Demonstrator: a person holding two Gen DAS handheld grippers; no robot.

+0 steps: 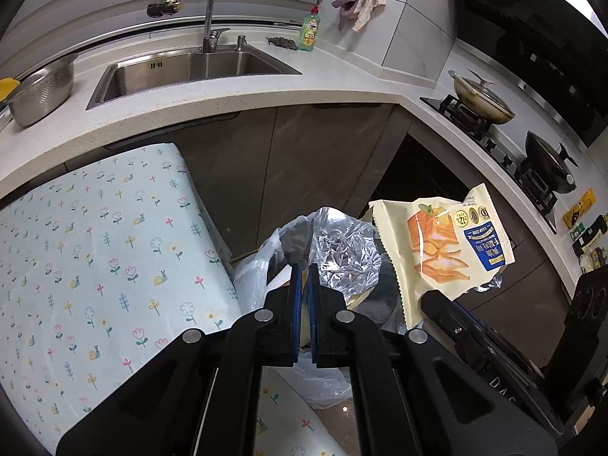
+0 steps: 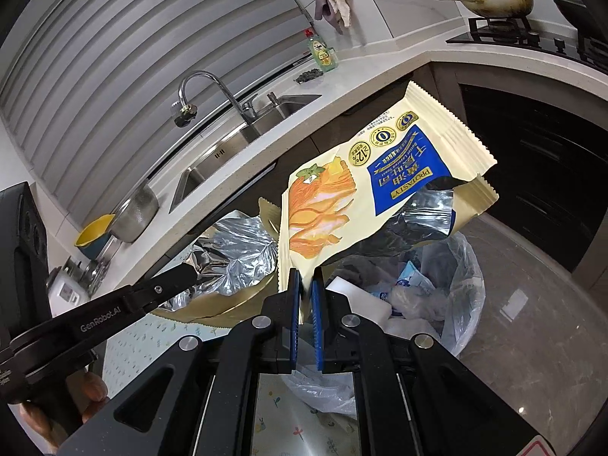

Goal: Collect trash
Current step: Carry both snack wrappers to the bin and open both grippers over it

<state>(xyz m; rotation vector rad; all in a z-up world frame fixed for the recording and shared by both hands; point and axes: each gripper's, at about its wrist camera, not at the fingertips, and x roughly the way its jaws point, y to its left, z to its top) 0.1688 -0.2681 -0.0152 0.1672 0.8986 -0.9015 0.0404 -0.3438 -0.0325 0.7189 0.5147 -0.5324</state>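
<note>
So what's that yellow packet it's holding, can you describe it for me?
The packet is an empty cream-yellow snack wrapper with a blue label, round badges, a picture of layered toast and zigzag edges. Torn open, it shows a silver lining. The right gripper pinches its lower edge between blue jaws, holding it up, tilted, over the bin.

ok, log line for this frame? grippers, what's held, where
left gripper: shut on foil wrapper | right gripper: shut on toast wrapper | both above trash bin
</note>
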